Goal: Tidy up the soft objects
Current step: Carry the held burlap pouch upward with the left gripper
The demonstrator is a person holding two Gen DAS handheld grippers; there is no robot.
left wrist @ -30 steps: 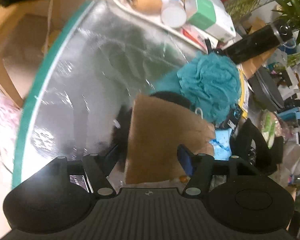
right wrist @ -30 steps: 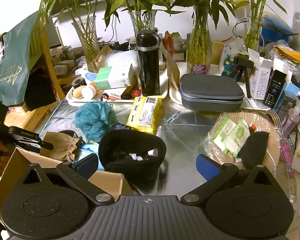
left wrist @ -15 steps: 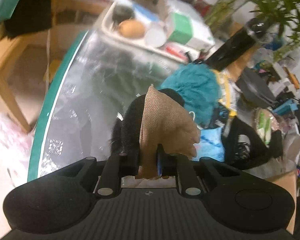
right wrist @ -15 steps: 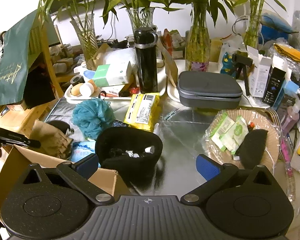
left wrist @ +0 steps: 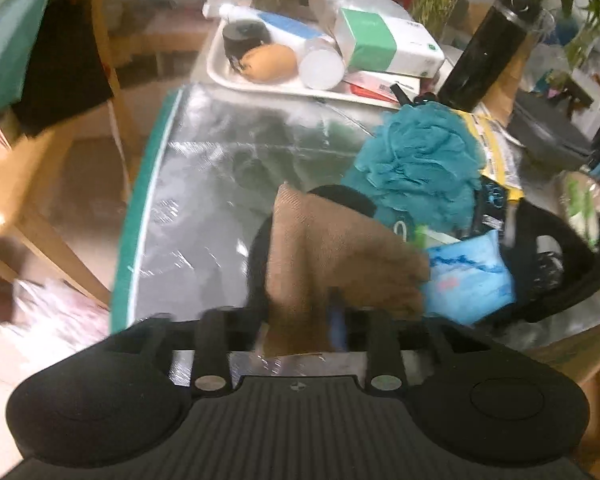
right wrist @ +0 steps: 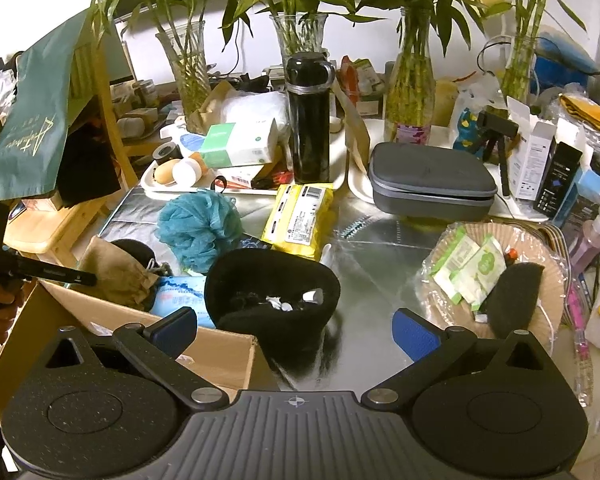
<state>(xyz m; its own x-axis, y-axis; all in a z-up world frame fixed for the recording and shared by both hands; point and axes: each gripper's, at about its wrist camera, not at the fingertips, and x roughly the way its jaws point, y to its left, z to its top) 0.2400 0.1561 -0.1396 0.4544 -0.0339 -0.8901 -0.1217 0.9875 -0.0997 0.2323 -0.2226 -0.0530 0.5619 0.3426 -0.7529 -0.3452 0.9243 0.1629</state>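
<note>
My left gripper (left wrist: 300, 316) is shut on a brown cloth pouch (left wrist: 332, 256) and holds it up over the table's left part; the pouch also shows in the right wrist view (right wrist: 120, 272). A teal bath pouf (left wrist: 420, 164) (right wrist: 198, 230) lies behind it. A soft blue tissue pack (left wrist: 468, 276) (right wrist: 180, 294) lies next to a black knit hat (right wrist: 272, 300). My right gripper (right wrist: 296, 332) is open and empty, just in front of the hat. An open cardboard box (right wrist: 100, 316) stands at the front left.
A white tray (left wrist: 236, 80) with bottles and a box sits at the back. A black flask (right wrist: 308, 120), a yellow wipes pack (right wrist: 300, 220), a grey case (right wrist: 432, 184), glass vases with bamboo (right wrist: 408, 96) and a wicker plate (right wrist: 540, 312) crowd the foil-covered table (left wrist: 204, 184).
My left gripper shut on the brown pouch and lifted it, drawing back toward the box. My right gripper has barely moved and stays open.
</note>
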